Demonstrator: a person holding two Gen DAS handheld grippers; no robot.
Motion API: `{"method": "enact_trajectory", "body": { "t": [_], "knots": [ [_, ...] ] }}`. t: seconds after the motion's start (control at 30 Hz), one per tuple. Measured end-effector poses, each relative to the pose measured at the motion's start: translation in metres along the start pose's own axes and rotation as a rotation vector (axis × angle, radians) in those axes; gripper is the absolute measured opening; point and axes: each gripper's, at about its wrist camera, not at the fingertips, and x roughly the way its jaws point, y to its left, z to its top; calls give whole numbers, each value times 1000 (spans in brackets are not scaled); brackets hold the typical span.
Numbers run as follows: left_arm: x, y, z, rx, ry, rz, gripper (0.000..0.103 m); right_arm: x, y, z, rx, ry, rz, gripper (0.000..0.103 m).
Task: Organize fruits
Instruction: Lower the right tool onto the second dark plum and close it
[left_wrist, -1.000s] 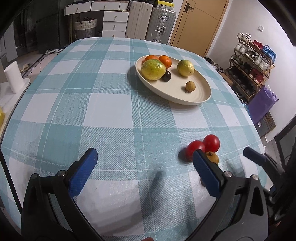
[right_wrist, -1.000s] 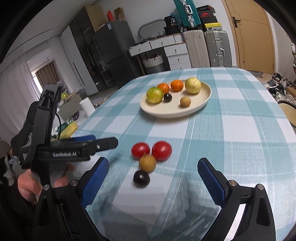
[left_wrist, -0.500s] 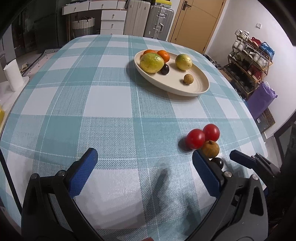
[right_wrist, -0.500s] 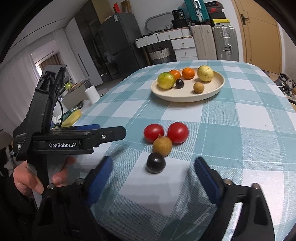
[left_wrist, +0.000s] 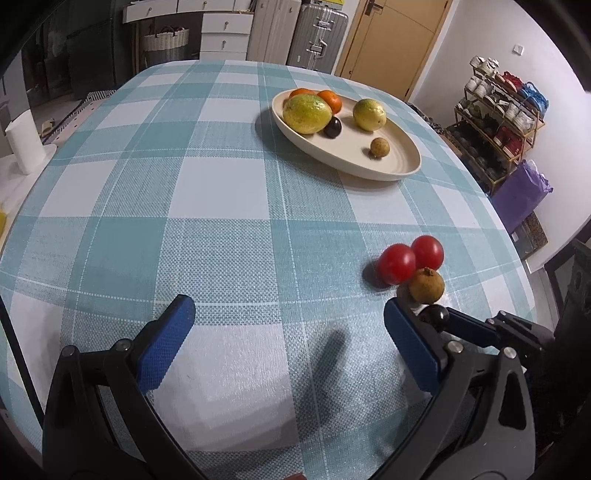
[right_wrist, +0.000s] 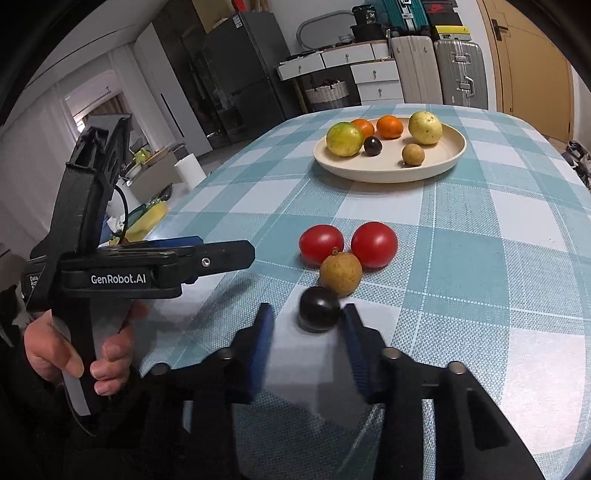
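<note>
The right gripper (right_wrist: 308, 325) had narrowed around the dark plum (right_wrist: 319, 309), just in front of the brown fruit (right_wrist: 340, 272) — not yet clenched, it seemed. The left gripper (left_wrist: 284, 341) hung released, left of the brown fruit — pickup looked imminent.

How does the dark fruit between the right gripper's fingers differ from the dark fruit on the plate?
The dark fruit on the tablecloth sits off the plate, touching a brown fruit; the dark fruit on the plate lies beside the large green-yellow fruit.

The tablecloth one is flanked by the right gripper, its fingers narrowed but seemingly not yet clamped; the plate one has no gripper near it.

Both are small, round, glossy and near black.
</note>
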Motion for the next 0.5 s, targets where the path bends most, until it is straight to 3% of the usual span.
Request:
{"method": "enact_trajectory", "body": {
  "t": [0.1, 0.5],
  "knots": [
    [0, -2, -1, 9, -1, 1, 102, 2, -3, -1, 14, 7, -5, 25],
    [4, -2, -3, 8, 16, -1, 102, 0, -4, -4, 17, -9, 39, 24]
  ]
}}
